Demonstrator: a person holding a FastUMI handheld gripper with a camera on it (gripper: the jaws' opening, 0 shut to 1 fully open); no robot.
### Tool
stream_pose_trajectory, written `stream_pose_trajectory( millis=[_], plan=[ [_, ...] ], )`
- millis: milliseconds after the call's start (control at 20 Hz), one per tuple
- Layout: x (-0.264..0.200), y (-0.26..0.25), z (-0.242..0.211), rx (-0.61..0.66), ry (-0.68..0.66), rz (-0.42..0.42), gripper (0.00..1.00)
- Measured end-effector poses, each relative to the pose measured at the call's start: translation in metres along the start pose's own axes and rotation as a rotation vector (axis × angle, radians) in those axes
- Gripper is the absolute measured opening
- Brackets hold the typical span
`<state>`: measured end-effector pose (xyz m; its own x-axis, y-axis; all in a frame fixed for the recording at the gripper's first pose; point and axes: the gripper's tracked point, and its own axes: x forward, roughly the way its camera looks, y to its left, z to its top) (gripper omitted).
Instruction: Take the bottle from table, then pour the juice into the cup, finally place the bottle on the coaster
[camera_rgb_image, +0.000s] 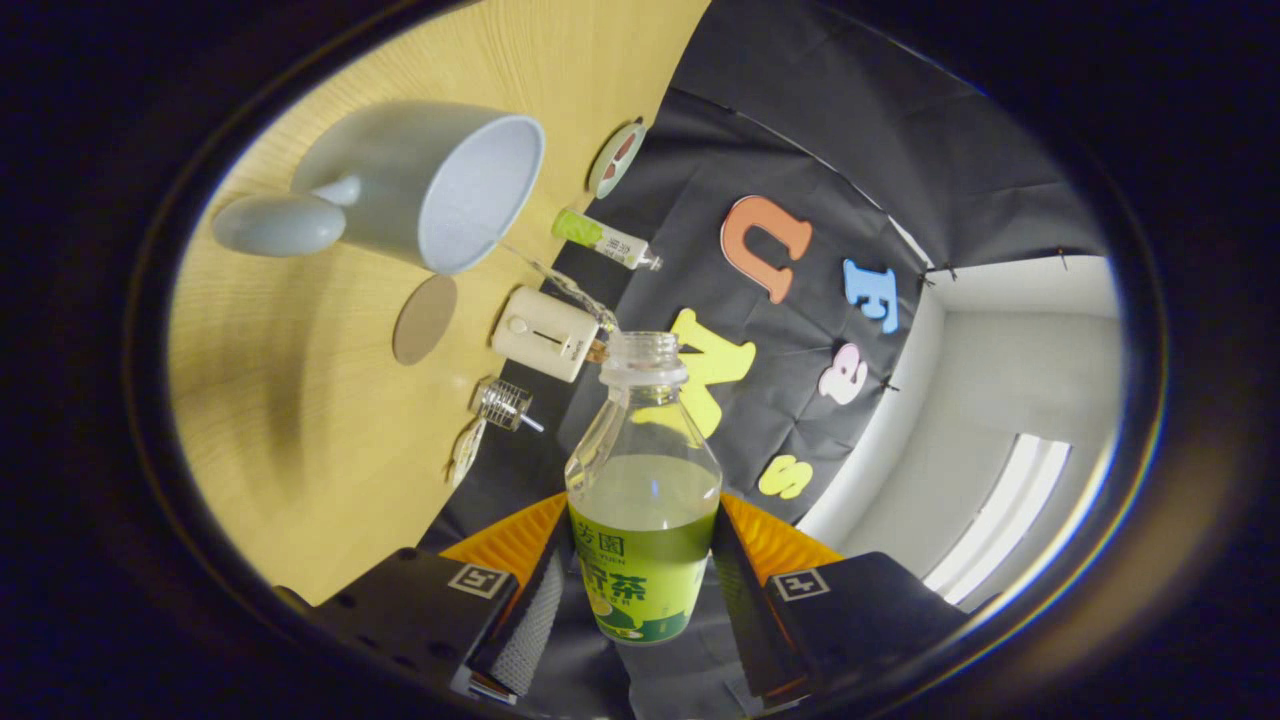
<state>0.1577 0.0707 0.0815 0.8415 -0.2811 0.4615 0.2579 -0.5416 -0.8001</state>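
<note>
**Bottle clamped between my fingers, tipped toward the cup**

My gripper (640, 580) is closed on the bottle (645, 500): both fingers press against its labelled lower body, one on each side, and the bottle stands straight out ahead of me at twelve o'clock. Its neck is uncapped and open at the far end. Greenish juice fills the lower part up to about the shoulder; the upper part is clear and looks empty.

The whole scene is rolled over, so the wooden table (300, 450) rises like a wall on my ten o'clock side. From the bottle's mouth a thin stream of liquid (560, 280) runs off toward ten o'clock, reaching for the rim of the cup (430, 190), a pale mug with a rounded handle whose opening faces me. Whether the stream lands inside I cannot tell.

Just below the cup, on the table, lies the round flat coaster (425, 318), bare, well apart from the bottle. Near the bottle's mouth, at about eleven o'clock, sits a small cream box (545, 333) with a slot and a button. Beyond it lie a small tube with a green end (603, 238) and a round dish (616, 158) at the table's edge. At nine o'clock from the bottle's shoulder stands a small clear ribbed glass item (503, 402)
</note>
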Motion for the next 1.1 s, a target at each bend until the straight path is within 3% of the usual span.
stream_pose_trajectory(
  millis=[1100],
  plan=[
    [-0.003,-0.050,0.025,-0.180,-0.083,-0.130,0.80]
  ],
)
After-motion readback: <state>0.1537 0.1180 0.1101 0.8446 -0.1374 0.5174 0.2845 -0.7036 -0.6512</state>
